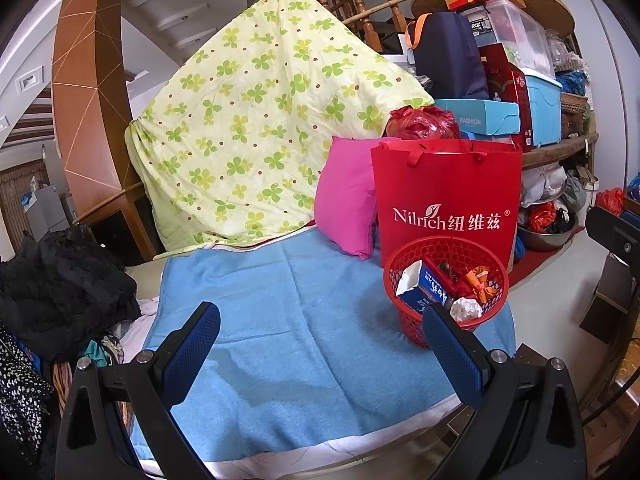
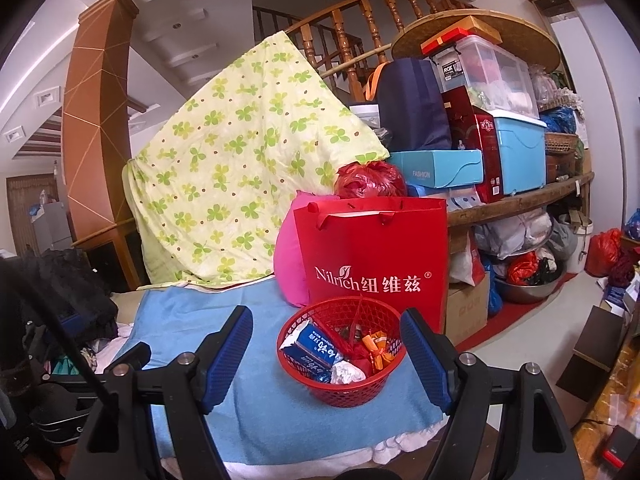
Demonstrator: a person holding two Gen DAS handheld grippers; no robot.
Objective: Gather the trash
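Observation:
A red mesh basket (image 1: 408, 326) (image 2: 352, 390) stands on a light blue towel (image 1: 288, 320) (image 2: 272, 412) at its right side. It holds a blue and white carton (image 1: 420, 290) (image 2: 310, 346), an orange wrapper (image 1: 482, 280) (image 2: 380, 350) and a crumpled white paper (image 1: 466, 309) (image 2: 348, 372). My left gripper (image 1: 320, 332) is open and empty, above the towel, left of the basket. My right gripper (image 2: 326, 336) is open and empty, and the basket shows between its fingers.
A red paper bag (image 1: 446, 196) (image 2: 376, 256) stands right behind the basket, with a pink pillow (image 1: 346, 200) (image 2: 288, 264) beside it. A green clover quilt (image 1: 256, 120) hangs behind. Dark clothes (image 1: 60, 288) lie left. Shelves with boxes (image 2: 516, 152) are at right.

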